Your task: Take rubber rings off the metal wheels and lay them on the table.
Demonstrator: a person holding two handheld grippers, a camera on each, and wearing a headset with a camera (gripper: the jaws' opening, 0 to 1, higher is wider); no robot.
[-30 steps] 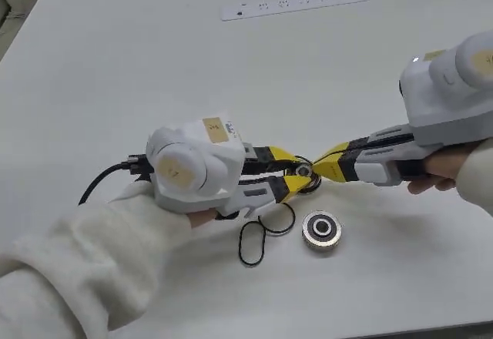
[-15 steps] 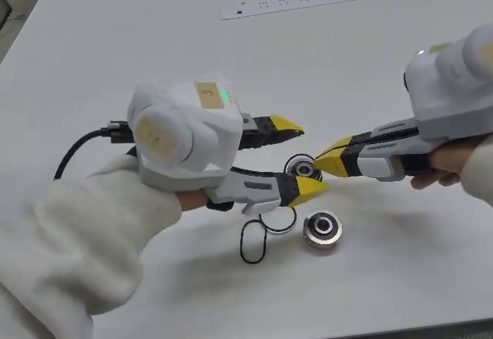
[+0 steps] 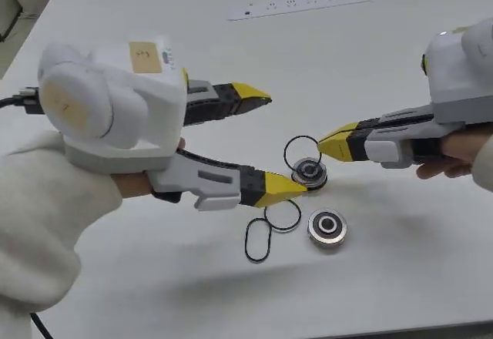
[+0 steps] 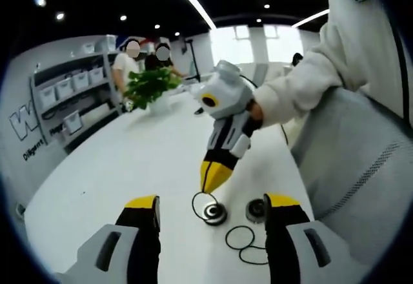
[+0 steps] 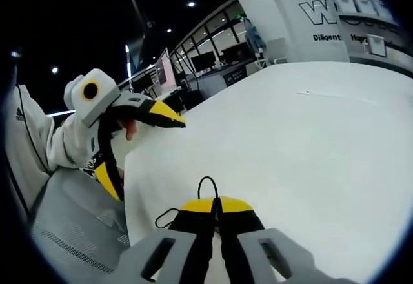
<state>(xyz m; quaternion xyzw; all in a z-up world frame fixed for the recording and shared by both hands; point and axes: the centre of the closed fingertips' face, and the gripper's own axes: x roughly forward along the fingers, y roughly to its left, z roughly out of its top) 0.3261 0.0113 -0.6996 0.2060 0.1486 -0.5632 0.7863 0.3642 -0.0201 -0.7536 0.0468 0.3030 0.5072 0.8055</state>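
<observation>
Left gripper [image 3: 276,142] hangs above the table [image 3: 400,277] with its jaws spread wide and nothing between them. Its lower tip reaches toward the work and holds nothing. Below that tip, two freed rubber rings lie flat on the table: an oval one [image 3: 258,240] and a round one [image 3: 283,216] just beside it, so that much looks done. Next comes a metal wheel [image 3: 310,172] with a third rubber ring [image 3: 302,151] standing up from it as a loop. Whether the loop has fully cleared the wheel, I cannot tell. Nearer the table edge sits a second wheel [image 3: 327,226], which appears stripped. Right gripper [image 3: 323,145] comes in from the far side, jaws pressed together on the raised ring. What remains, I judge, is to pull this ring free and lay it by the others.
</observation>
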